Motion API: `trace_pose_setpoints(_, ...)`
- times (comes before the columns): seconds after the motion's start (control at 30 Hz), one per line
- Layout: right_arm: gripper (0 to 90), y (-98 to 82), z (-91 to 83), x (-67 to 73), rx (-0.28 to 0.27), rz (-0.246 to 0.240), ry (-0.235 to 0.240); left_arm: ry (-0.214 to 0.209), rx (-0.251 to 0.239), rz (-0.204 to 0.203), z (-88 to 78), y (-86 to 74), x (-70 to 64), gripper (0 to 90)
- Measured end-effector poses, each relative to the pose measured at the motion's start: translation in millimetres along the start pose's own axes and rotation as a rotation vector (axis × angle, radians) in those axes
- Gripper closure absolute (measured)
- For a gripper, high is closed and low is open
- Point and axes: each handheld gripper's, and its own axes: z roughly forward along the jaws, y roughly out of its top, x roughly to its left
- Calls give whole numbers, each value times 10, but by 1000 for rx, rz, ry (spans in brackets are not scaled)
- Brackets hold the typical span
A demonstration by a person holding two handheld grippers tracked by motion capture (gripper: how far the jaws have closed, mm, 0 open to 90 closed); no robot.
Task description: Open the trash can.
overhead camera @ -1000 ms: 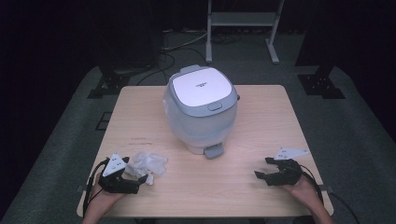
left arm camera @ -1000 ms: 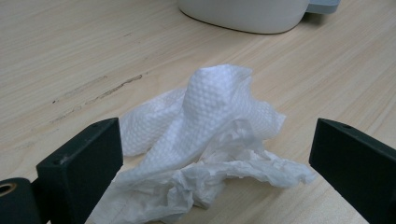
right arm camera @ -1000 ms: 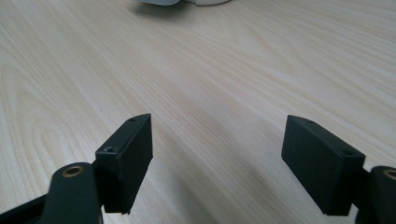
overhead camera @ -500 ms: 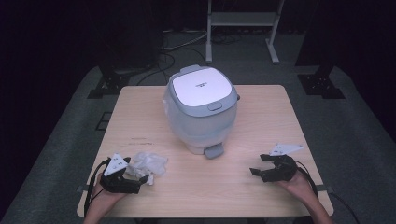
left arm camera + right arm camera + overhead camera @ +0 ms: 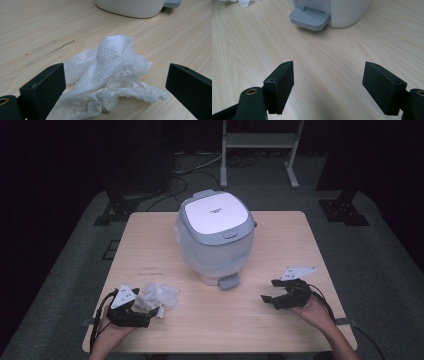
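Note:
A white and grey rice cooker (image 5: 216, 236) stands at the table's middle with its lid shut; its grey front tab (image 5: 310, 18) faces the near edge. A crumpled white paper towel (image 5: 159, 296) lies at the near left. My left gripper (image 5: 146, 316) rests low beside it, open, and the towel (image 5: 112, 77) lies between its jaws without being pinched. My right gripper (image 5: 273, 291) hovers open at the near right, pointing left toward the cooker's base, with nothing between its jaws (image 5: 328, 90).
The light wooden table (image 5: 280, 235) has bare room on both sides of the cooker. A faint dark scuff (image 5: 50, 51) marks the wood behind the towel. Dark floor, cables and a metal stand (image 5: 260, 145) lie beyond the far edge.
My right gripper has slid left and slightly away from the near edge, closer to the cooker. The left gripper and the towel have stayed put.

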Motion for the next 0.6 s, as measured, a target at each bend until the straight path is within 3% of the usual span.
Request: trace_pose_setpoints(0.6,243,286,130,80,12,-63,26,-1,1,4,-14,0,-8,20)
